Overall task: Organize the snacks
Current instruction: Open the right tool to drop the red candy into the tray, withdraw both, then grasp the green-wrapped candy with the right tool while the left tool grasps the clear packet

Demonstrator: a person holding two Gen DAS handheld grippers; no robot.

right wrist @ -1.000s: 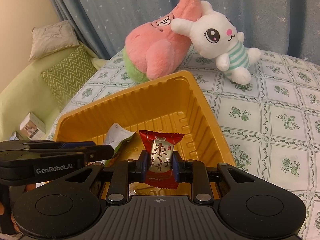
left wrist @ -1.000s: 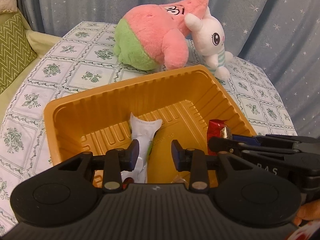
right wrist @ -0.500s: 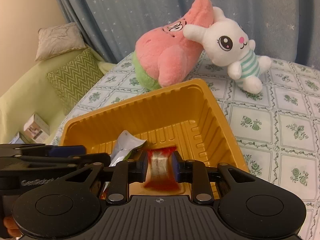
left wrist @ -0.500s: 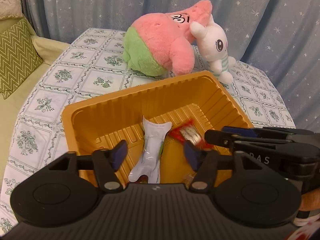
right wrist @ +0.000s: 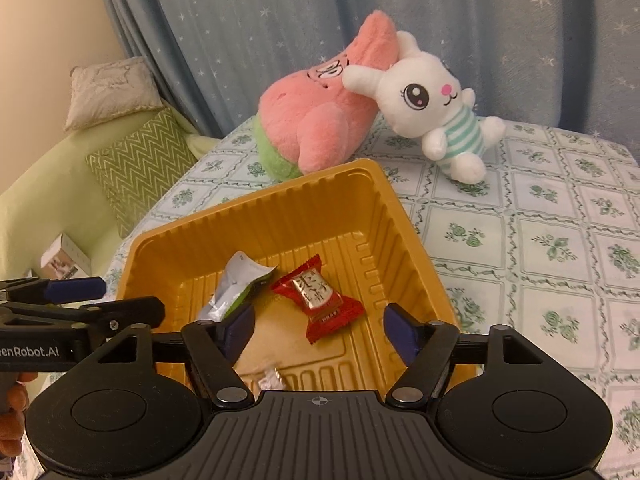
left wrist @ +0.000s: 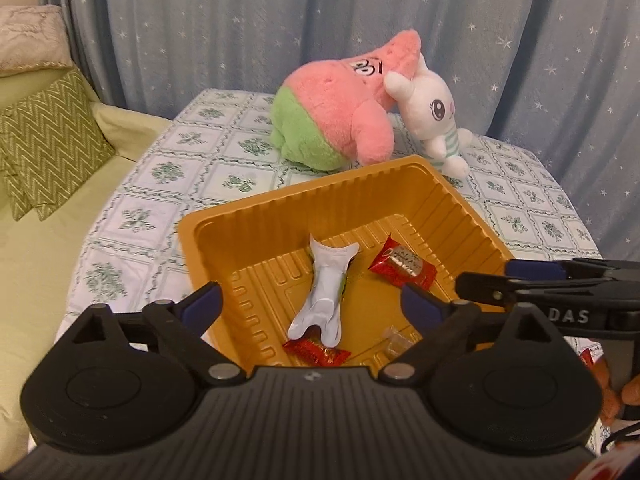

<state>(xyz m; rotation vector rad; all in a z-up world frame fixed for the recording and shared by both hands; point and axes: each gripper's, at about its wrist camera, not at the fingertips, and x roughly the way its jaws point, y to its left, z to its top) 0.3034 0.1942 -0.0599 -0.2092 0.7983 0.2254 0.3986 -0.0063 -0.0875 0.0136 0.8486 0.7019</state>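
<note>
Right tongs (right wrist: 316, 326) gaping wide, empty, above ribbed orange plastic tray (right wrist: 256, 216); red foil-wrapped candy (right wrist: 320, 300) lying mid-floor, walls apart. Left tongs (left wrist: 310, 300) likewise spread, hovering over near rim.

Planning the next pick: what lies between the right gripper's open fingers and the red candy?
Only bare tray floor between the right gripper and red candy, seen in the right wrist view.

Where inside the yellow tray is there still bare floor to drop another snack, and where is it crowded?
In the tray, the floor is bare along the far wall and in the far right corner, behind the red candy. A bare strip also runs between that candy and the right wall. The left-centre is crowded: white packet, a second red candy at its near end, and a clear-wrapped sweet nearby.
</note>
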